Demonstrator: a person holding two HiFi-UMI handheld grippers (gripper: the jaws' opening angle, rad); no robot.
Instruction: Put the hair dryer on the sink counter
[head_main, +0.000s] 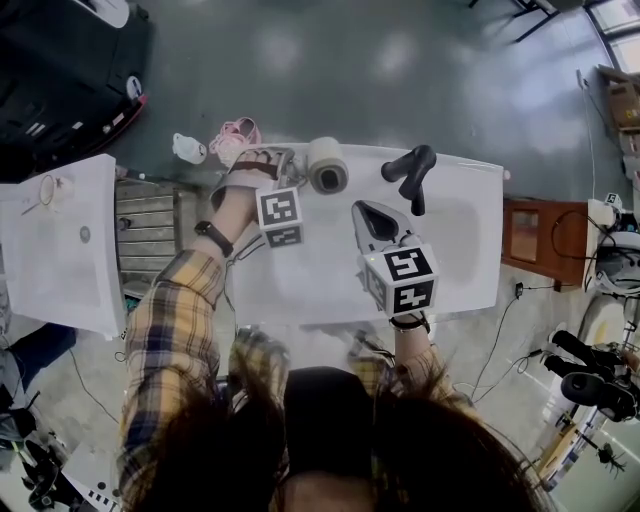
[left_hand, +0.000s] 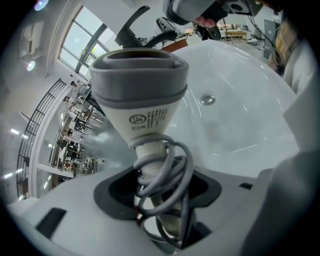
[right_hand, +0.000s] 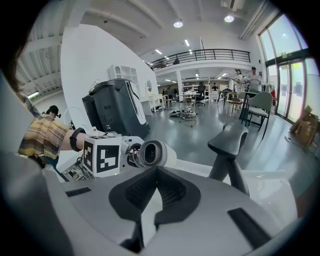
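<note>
A white hair dryer (head_main: 327, 166) with a grey nozzle hangs over the far left of the white sink counter (head_main: 470, 250). My left gripper (head_main: 290, 162) is shut on its handle. In the left gripper view the handle (left_hand: 155, 170), wrapped in grey cord, stands between the jaws, with the nozzle (left_hand: 140, 70) pointing up. My right gripper (head_main: 362, 210) hovers over the basin, jaws closed and empty. From the right gripper (right_hand: 157, 172) view, the hair dryer (right_hand: 152, 153) lies just ahead, left of the faucet.
A black faucet (head_main: 410, 172) stands at the counter's back edge, right of the hair dryer. The basin's drain (left_hand: 207, 100) shows below. A second white counter (head_main: 60, 240) is at left, a brown cabinet (head_main: 530, 235) at right, and pink items (head_main: 235, 135) on the floor.
</note>
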